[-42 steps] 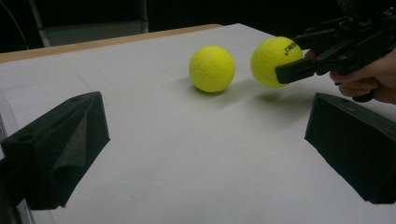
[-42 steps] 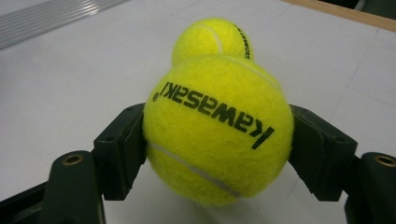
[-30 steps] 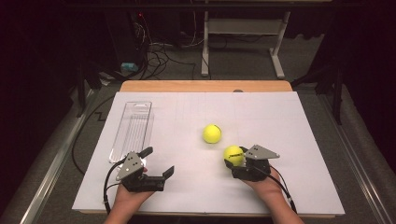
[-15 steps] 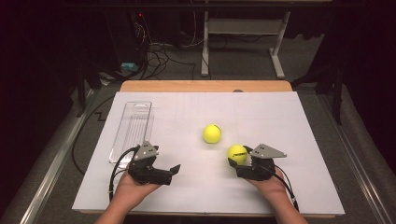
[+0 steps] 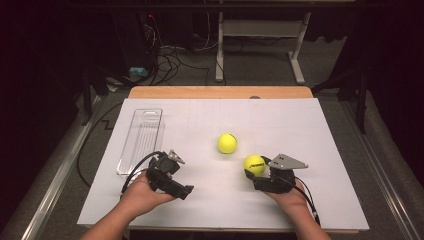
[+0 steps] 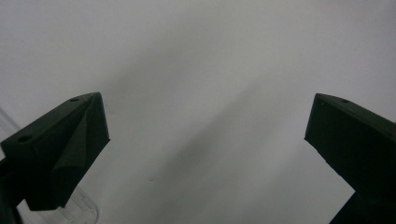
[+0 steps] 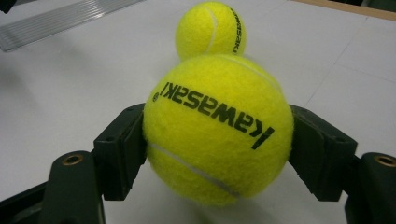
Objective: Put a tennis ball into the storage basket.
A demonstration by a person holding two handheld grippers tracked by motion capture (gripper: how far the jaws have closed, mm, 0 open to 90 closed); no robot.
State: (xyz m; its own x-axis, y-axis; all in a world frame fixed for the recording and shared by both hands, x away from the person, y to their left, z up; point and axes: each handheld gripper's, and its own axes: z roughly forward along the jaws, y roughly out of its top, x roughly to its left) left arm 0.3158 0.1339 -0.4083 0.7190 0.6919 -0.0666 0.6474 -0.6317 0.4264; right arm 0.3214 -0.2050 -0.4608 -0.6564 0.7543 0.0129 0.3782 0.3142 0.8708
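Overhead, our right gripper (image 5: 251,172) clamps one tennis ball (image 5: 254,164) near the front of the white table (image 5: 320,150); a second ball (image 5: 227,143) lies close behind, and our left gripper (image 5: 172,180) sits beside a clear tray (image 5: 141,140). Left gripper view – jaws spread wide, holding nothing. Right gripper view – black pads (image 7: 122,149) squeeze the ball (image 7: 217,128).

On the white table sheet (image 5: 320,140), the right gripper (image 5: 256,172) clamps a yellow tennis ball (image 5: 254,164) between its jaws, a grey three-cornered plate on top. A second tennis ball (image 5: 227,143) lies free near it, farther up the sheet. The left gripper (image 5: 184,190), jaws apart and holding nothing, sits just beside the near end of a clear plastic tray (image 5: 142,137) at the sheet's left edge.
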